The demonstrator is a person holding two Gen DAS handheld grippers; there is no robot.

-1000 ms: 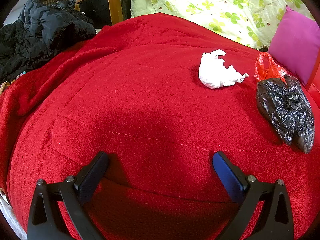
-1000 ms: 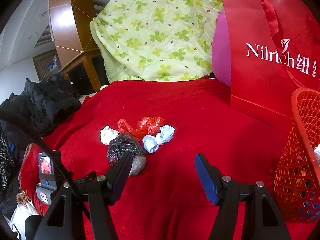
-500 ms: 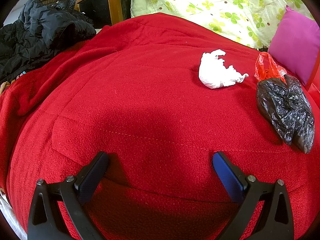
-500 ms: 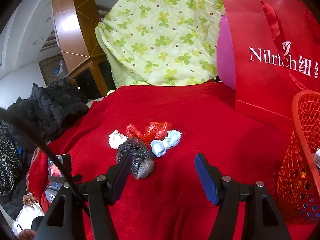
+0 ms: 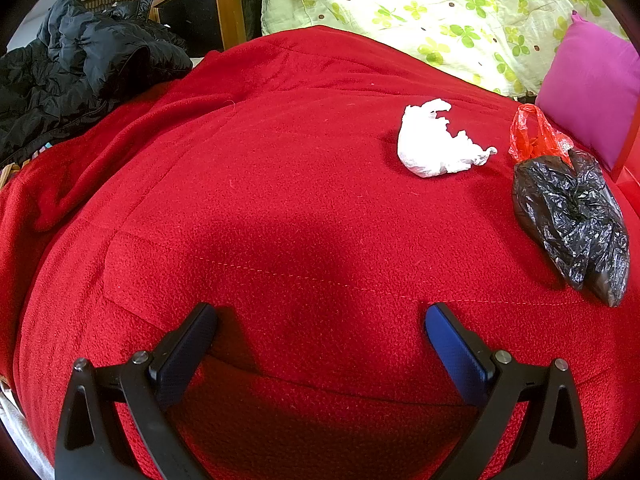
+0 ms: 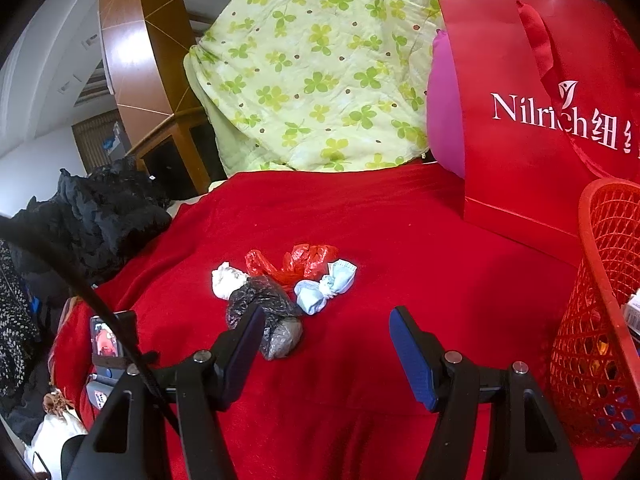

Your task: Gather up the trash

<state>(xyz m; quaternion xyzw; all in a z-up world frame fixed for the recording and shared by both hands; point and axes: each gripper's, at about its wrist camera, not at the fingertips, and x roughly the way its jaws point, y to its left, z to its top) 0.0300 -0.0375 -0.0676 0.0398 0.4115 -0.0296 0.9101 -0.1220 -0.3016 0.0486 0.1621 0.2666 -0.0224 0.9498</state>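
Several bits of trash lie on a red blanket [image 5: 280,200]: a white crumpled bag [image 5: 436,144], a red plastic bag [image 5: 534,134] and a black plastic bag [image 5: 572,216]. In the right wrist view they show as the white bag [image 6: 228,280], red bag [image 6: 300,262], black bag [image 6: 268,312] and a light blue wad [image 6: 326,290]. My left gripper [image 5: 320,316] is open and empty, low over the blanket, short of the trash. My right gripper [image 6: 326,320] is open and empty, just in front of the pile. A red mesh basket [image 6: 600,320] stands at the right.
A red Nilrich paper bag [image 6: 532,128] stands behind the basket, next to a magenta pillow [image 5: 592,92]. A green clover quilt [image 6: 320,68] is piled at the back. A black jacket [image 5: 80,68] lies at the left by a wooden cabinet [image 5: 200,8].
The right gripper has moved forward and to the left toward the trash pile, which now sits more central and larger. The left gripper has not moved.
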